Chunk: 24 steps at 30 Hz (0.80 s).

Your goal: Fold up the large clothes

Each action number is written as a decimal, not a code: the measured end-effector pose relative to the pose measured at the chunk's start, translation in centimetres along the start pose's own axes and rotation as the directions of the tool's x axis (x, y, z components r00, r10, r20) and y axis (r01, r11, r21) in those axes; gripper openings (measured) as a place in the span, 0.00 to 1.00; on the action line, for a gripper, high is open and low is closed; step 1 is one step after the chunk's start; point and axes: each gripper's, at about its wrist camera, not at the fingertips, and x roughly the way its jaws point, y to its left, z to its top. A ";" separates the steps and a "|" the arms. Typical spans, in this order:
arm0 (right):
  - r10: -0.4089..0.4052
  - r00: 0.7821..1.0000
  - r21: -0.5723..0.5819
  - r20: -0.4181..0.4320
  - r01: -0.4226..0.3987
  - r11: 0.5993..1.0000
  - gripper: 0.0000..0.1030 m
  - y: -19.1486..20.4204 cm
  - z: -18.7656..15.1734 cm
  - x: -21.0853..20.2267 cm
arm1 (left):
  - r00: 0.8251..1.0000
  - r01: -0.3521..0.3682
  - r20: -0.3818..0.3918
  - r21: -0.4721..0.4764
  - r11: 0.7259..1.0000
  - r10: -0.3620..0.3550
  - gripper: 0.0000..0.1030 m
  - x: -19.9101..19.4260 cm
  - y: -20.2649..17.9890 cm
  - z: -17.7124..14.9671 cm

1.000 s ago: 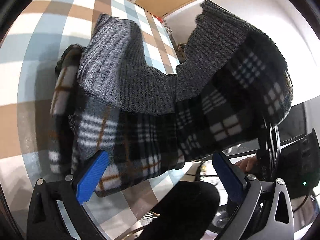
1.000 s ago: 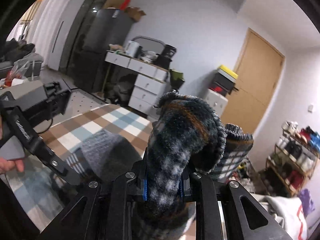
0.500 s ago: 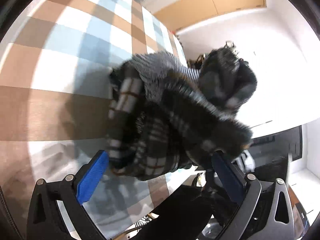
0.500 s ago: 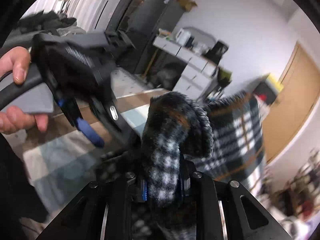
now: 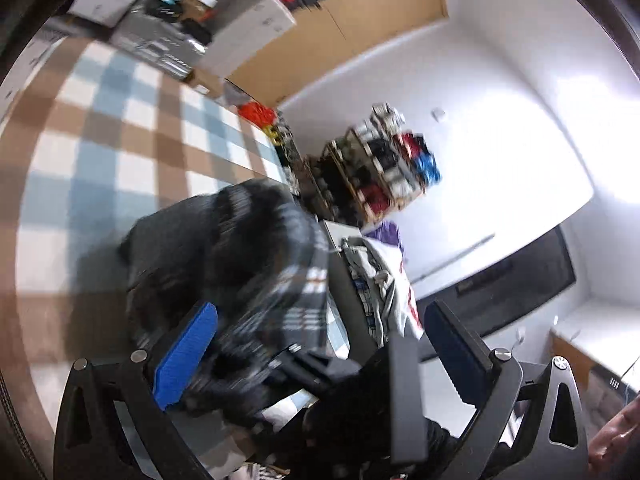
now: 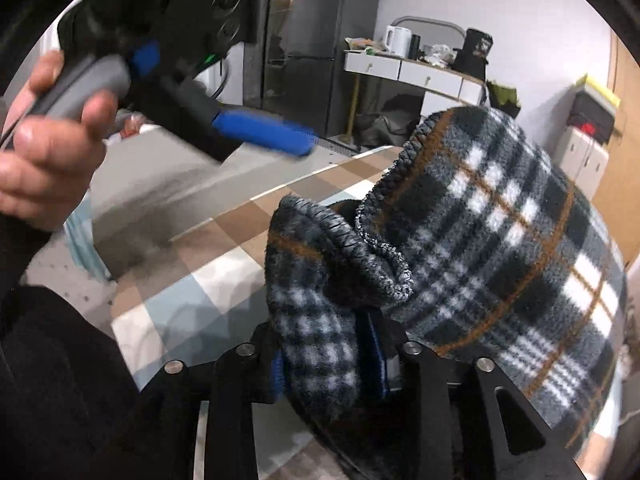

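Garment [image 6: 500, 248] on checked cloth [image 6: 224, 240] (fold between right claw [image 6: 330, 364] pads); left claw [image 5: 316, 344] beside.

left gripper [image 5: 320, 344]: jaws wide, nothing clamped | right gripper [image 6: 332, 360]: jaws opening, fabric between them

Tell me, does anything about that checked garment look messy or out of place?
Yes. The plaid garment is bunched in a lump on the checked cloth rather than lying flat. One rolled edge stands between the fingers of the right gripper, whose jaws are opening. The left gripper is open and holds nothing.
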 end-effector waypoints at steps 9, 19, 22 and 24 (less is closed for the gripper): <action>0.147 0.989 0.187 0.024 -0.149 0.971 0.40 -2.7 0.4 -0.3 | 0.962 -0.199 -0.185 0.027 0.980 0.200 0.98 5.5 -2.6 4.4; 0.219 0.975 0.248 0.037 -0.221 0.943 0.44 -3.9 1.1 0.8 | 0.951 -0.174 -0.244 0.096 0.980 0.193 0.98 8.0 -5.3 5.6; 0.241 0.970 0.276 0.043 -0.243 0.930 0.45 -4.8 0.8 0.7 | 0.901 -0.229 -0.359 0.080 0.970 0.242 0.98 10.2 -2.7 4.5; 0.243 0.969 0.280 0.047 -0.247 0.928 0.45 -5.4 0.9 0.2 | 0.862 -0.316 -0.402 0.047 0.948 0.307 0.98 10.6 0.1 4.2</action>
